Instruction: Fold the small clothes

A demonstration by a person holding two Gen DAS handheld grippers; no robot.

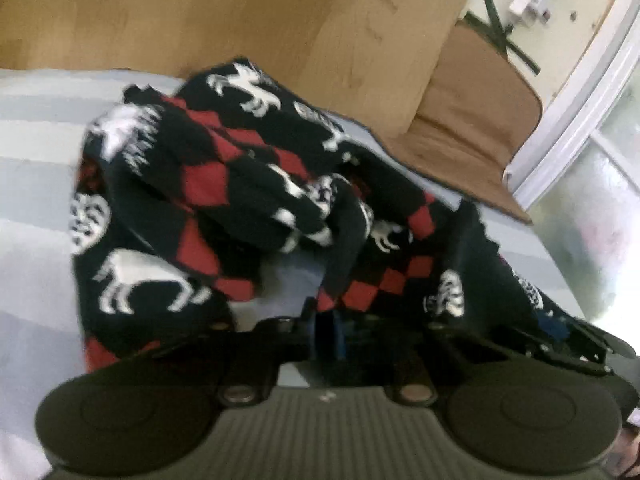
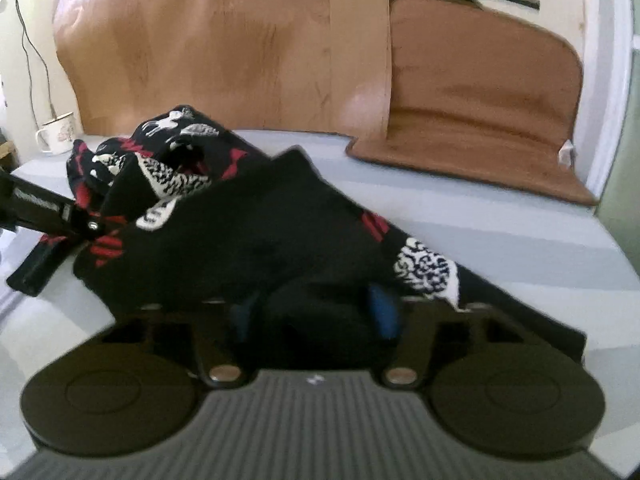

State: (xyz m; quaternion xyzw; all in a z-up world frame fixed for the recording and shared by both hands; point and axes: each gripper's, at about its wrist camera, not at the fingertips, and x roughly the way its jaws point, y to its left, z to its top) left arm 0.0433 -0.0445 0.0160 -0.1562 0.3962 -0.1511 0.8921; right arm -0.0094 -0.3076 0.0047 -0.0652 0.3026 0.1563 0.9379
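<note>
Left to right in the right wrist view: one enamel mug (image 2: 56, 132) at the far left edge of the striped bed surface (image 2: 500, 232), clear of the work. Next, left gripper (image 2: 78, 222) comes in from the left, jaws pressed together, apparently pinching an edge of the black-red patterned garment (image 2: 248, 232); the left wrist view shows fabric bunched at its tips (image 1: 326, 320). One garment only, crumpled mid-bed, partly lifted. Right gripper (image 2: 316, 316) has its jaws partly closed with dark cloth between the blue pads (image 2: 382, 312); looks like a pinch on the near hem. Likely two-point hold to spread it flat before folding. Far right: one brown mat (image 2: 480, 120) leaning against the wall, next to one wooden board (image 2: 224, 48).
</note>
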